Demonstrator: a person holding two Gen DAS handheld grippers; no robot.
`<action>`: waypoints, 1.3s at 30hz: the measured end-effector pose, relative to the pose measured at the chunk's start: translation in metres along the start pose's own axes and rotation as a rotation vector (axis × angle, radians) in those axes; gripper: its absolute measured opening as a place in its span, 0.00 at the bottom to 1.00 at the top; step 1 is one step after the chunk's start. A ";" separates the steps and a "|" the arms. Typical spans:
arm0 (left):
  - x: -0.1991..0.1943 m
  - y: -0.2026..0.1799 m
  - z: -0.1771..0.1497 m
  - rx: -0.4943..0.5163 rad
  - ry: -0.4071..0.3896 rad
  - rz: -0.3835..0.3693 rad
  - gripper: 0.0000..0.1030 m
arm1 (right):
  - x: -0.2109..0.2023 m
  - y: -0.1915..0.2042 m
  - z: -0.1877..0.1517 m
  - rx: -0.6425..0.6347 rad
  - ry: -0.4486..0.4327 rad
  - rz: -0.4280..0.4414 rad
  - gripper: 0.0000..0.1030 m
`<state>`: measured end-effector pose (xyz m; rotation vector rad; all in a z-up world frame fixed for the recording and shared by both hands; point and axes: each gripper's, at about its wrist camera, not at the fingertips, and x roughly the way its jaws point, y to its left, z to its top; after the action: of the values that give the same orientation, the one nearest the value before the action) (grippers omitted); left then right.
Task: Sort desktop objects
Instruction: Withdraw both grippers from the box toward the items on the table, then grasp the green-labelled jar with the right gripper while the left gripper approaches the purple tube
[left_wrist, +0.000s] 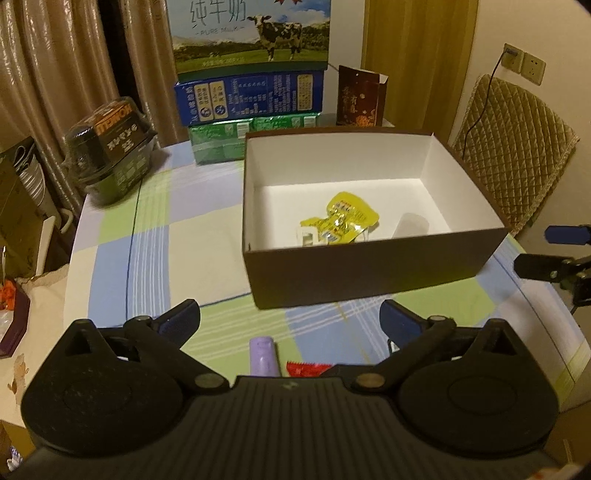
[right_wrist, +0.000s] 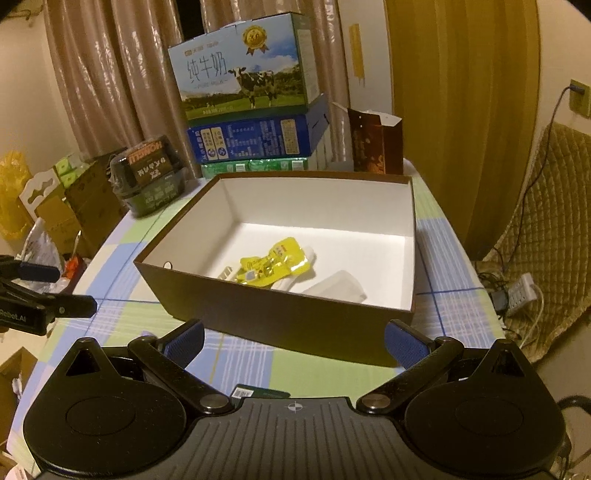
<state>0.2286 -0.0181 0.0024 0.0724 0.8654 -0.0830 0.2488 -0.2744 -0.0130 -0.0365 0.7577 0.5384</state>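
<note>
A brown open box (left_wrist: 369, 273) with a white inside stands on the checked tablecloth; it also shows in the right wrist view (right_wrist: 280, 317). In it lie a yellow snack packet (left_wrist: 340, 219) (right_wrist: 275, 262), a small white item and a clear pouch (right_wrist: 338, 288). My left gripper (left_wrist: 290, 321) is open and empty, just short of the box's near wall. A purple tube (left_wrist: 263, 356) and a red wrapper (left_wrist: 306, 368) lie between its fingers, close to its body. My right gripper (right_wrist: 293, 339) is open and empty before the box. A dark green card (right_wrist: 258, 392) lies under it.
Stacked milk cartons (left_wrist: 251, 74) and a dark red paper bag (left_wrist: 360, 96) stand behind the box. A wrapped black and green package (left_wrist: 110, 147) sits at the back left. A quilted chair (left_wrist: 517, 158) is to the right. The table edge curves at the left.
</note>
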 end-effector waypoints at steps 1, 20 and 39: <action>-0.001 0.001 -0.002 -0.002 0.004 0.002 0.99 | -0.002 0.001 -0.001 0.001 -0.001 0.001 0.98; -0.009 0.027 -0.050 -0.052 0.084 0.022 0.99 | -0.013 0.005 -0.051 -0.091 0.094 0.028 0.98; 0.023 0.044 -0.072 -0.098 0.150 0.030 0.99 | 0.053 -0.011 -0.074 0.105 0.235 0.105 0.60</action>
<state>0.1938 0.0319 -0.0603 0.0000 1.0167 -0.0068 0.2377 -0.2767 -0.1041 0.0378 1.0209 0.5997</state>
